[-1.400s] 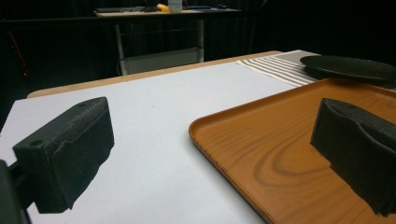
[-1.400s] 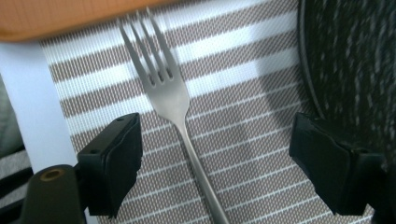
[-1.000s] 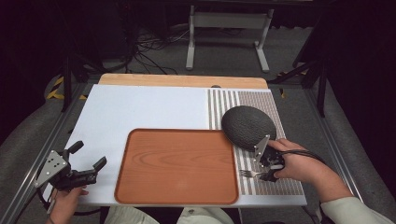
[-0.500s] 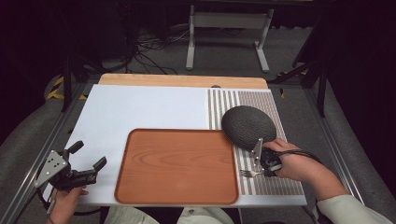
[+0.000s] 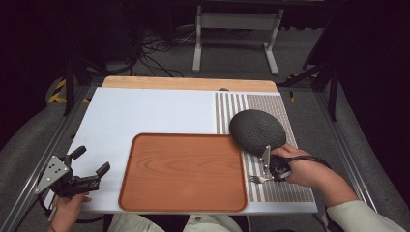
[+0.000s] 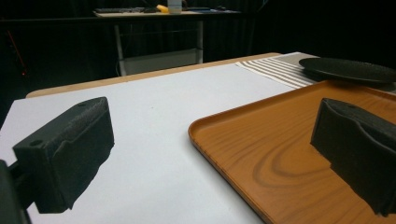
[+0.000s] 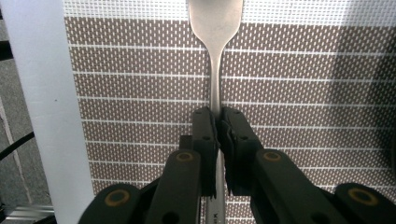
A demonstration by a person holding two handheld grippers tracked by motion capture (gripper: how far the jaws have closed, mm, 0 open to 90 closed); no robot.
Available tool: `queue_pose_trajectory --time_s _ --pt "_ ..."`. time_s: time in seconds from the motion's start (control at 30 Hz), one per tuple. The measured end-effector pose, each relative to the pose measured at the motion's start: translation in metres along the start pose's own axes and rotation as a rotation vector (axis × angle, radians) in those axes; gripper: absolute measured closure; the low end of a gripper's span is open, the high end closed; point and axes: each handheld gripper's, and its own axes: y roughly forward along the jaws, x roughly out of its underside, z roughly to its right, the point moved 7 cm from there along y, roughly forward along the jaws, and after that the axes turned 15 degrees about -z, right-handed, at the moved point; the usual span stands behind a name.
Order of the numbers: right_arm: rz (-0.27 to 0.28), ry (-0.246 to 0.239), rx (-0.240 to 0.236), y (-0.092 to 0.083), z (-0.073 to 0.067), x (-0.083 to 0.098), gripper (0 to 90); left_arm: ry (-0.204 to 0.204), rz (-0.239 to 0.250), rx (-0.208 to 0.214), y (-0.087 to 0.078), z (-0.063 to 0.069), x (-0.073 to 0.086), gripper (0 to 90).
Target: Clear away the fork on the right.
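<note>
A metal fork (image 5: 256, 179) lies on the striped placemat (image 5: 285, 189), just right of the wooden tray (image 5: 183, 171). My right gripper (image 5: 270, 170) is shut on the fork's handle, with the tines pointing toward the tray. In the right gripper view the jaws stand pressed together around the thin handle (image 7: 215, 74), and my right gripper (image 7: 218, 117) sits low over the mat. My left gripper (image 5: 92, 161) is open and holds nothing, off the tray's left side near the table's front corner. In the left gripper view, my left gripper (image 6: 215, 116) frames the tray's near corner (image 6: 280, 154).
A dark round plate (image 5: 256, 130) rests on the placemat just beyond my right hand, also seen as the plate (image 6: 348, 70) past the tray. A white mat (image 5: 145, 116) covers the table's left and middle. A metal stand (image 5: 234, 21) is on the floor behind.
My right hand has dropped slightly and turned over the fork, which stays in the same spot on the mat. The left gripper has not moved.
</note>
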Motion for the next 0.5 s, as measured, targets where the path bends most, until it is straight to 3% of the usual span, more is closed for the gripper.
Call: queue_pose_trajectory --time_s 0.27,0.5 --pt "0.007 0.011 0.006 0.0 0.0 0.001 84.6 -0.006 0.002 0.001 0.0 0.0 0.0 0.0" --pt "0.055 0.054 0.029 -0.011 0.004 0.003 84.7 -0.006 -0.002 0.002 0.0 0.0 0.0 0.0"
